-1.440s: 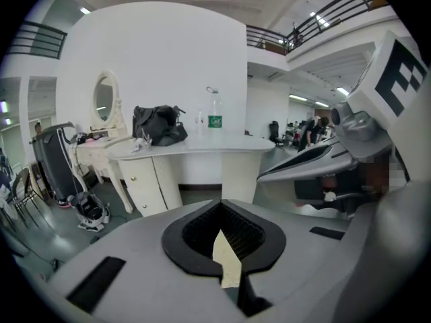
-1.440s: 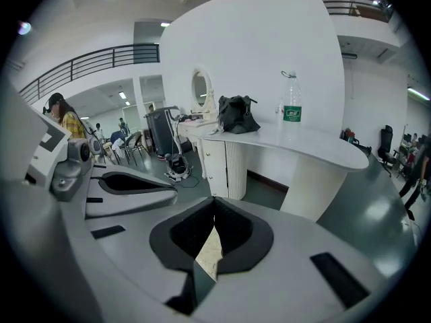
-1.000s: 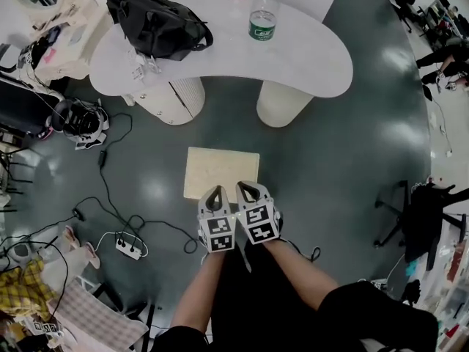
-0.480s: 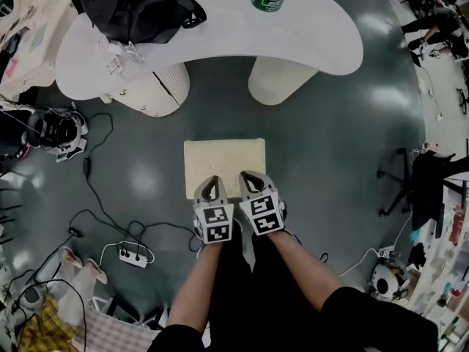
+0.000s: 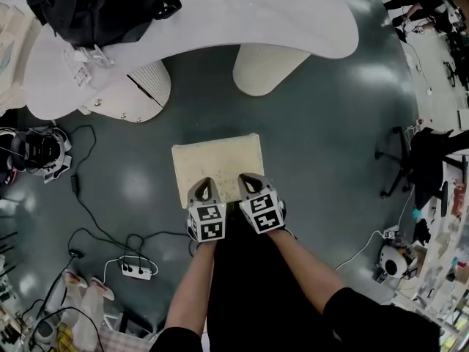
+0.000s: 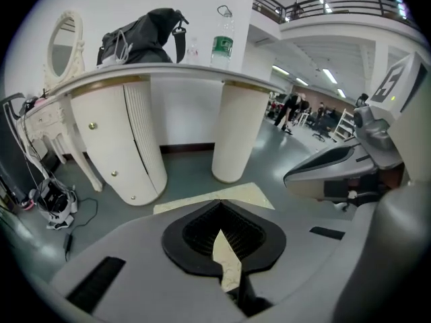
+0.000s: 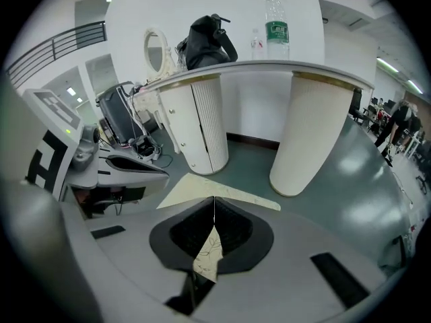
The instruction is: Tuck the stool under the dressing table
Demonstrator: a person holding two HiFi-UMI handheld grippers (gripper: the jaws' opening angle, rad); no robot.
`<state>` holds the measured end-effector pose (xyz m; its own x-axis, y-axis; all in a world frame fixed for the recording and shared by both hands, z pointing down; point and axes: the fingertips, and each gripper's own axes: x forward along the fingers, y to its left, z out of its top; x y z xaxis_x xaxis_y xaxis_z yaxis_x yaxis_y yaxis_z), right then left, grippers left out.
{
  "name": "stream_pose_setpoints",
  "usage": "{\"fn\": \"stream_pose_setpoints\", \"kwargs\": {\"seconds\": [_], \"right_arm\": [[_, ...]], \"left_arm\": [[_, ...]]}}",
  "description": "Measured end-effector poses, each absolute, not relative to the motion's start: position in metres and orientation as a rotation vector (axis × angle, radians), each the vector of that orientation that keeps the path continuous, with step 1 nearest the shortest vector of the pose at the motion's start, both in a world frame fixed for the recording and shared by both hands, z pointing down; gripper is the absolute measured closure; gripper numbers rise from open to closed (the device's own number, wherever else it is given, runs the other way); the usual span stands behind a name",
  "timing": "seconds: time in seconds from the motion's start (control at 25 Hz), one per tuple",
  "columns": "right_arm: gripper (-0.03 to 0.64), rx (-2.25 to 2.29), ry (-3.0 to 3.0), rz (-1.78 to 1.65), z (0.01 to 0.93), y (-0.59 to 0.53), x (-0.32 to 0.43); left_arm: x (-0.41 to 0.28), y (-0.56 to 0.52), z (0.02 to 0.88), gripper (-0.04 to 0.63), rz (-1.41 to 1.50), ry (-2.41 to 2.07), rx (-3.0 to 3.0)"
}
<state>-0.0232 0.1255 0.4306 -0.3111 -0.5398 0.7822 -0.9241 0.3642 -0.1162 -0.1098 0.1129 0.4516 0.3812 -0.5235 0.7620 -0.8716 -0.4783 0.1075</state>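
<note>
- my two bare forearms reach down into the head view, side by side, each holding a grey two-jaw gripper with a marker cube.
- the left gripper [image 5: 204, 187] has its jaws pressed together with nothing between them; through the slit in its own view i see only a sliver of cream surface.
- the right gripper [image 5: 248, 182] is closed the same way and holds nothing.
- both tips sit over the near edge of the cream, square-topped stool [image 5: 220, 160]; i can't tell whether they touch it.
- the stool stands on the dark grey-green floor [image 5: 330, 145], out in the open, short of the table and roughly opposite the gap between its two supports.
- a white power strip [image 5: 136, 270] and black cables lie on the floor to the left.
- beyond the stool is the white curved-top dressing table [image 5: 308, 20] on a cream fluted cabinet [image 5: 132, 97] and a cream round pillar [image 5: 267, 68].
- on the tabletop sit a black bag [image 5: 95, 6] and a clear bottle with a green label [image 7: 277, 29].
</note>
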Motion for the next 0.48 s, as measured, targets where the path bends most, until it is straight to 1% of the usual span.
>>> {"fn": "stream_pose_setpoints", "kwargs": {"seconds": [0.2, 0.48], "right_arm": [[0.611, 1.283, -1.977, 0.809, 0.458, 0.115, -0.023], [0.611, 1.228, -2.026, 0.876, 0.490, 0.107, -0.016]], "left_arm": [[-0.101, 0.099, 0.475, 0.592, 0.931, -1.158, 2.161], [-0.088, 0.096, 0.509, 0.592, 0.937, -0.944, 2.219]]}}
